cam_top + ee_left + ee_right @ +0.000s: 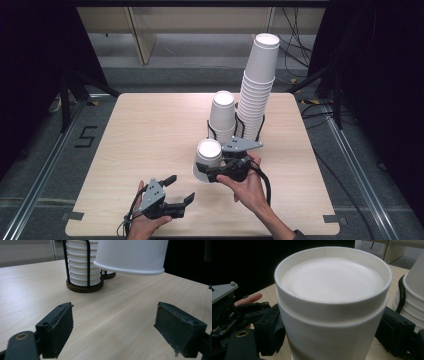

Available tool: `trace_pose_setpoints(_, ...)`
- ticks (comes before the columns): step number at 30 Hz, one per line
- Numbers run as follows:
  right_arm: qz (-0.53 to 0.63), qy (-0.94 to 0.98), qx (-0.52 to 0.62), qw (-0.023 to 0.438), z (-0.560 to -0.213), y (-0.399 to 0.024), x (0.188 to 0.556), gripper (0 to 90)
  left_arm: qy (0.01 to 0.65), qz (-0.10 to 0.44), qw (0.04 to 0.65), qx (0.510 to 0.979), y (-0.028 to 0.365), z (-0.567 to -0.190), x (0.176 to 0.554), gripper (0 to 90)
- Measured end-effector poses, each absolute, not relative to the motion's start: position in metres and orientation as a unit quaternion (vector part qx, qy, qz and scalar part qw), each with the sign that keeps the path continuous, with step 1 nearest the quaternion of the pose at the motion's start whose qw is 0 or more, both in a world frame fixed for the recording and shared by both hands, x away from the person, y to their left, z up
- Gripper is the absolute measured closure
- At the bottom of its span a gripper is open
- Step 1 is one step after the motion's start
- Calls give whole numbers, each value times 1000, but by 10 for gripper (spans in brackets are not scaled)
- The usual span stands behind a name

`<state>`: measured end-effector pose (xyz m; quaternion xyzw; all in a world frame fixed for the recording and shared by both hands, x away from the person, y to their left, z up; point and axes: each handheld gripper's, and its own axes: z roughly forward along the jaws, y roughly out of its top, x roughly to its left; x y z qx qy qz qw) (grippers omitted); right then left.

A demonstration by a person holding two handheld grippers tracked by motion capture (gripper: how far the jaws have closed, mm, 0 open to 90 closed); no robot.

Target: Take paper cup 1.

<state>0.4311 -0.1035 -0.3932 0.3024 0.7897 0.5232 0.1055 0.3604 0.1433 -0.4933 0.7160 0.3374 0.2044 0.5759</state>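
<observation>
Here, the right gripper [214, 170] is holding an upturned white paper cup [208, 154], base up, with its two jaws pressing on opposite sides of the cup wall; in the right gripper view the dark pads [270, 333] are sitting tight against the cup [332, 312]. The cup is hanging over the middle of the wooden table [150, 145], just in front of two black wire holders. The left gripper view is showing the cup's rim [130, 268] tilted and apparently clear of the tabletop, though the far edge may be touching.

The short stack [223, 116] and the tall stack [256, 90] of upturned cups are standing in the holders behind, the tall one leaning slightly.

The left gripper [177, 192] is resting near the front edge of the table, well apart from the cup. Its jaws are standing wide apart in its own view, with nothing between the pads [62, 327].

The step in hand appears to be setting a single cup down on the table, mouth down. The next move calls for levelling the rim, lowering until it is sitting flat all round, then releasing without dragging the light cup sideways.
</observation>
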Motion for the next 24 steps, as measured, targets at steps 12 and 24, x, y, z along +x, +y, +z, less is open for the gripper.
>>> trace_pose_setpoints(12, 519, 799, 291, 85, -408, -90, 423, 198, 334, 206, 583, 712, 142, -493, 359, 143)
trace_pose_setpoints(24, 519, 807, 272, 76, -414, -76, 415, 201, 320, 200, 590, 714, 139, -494, 358, 140)
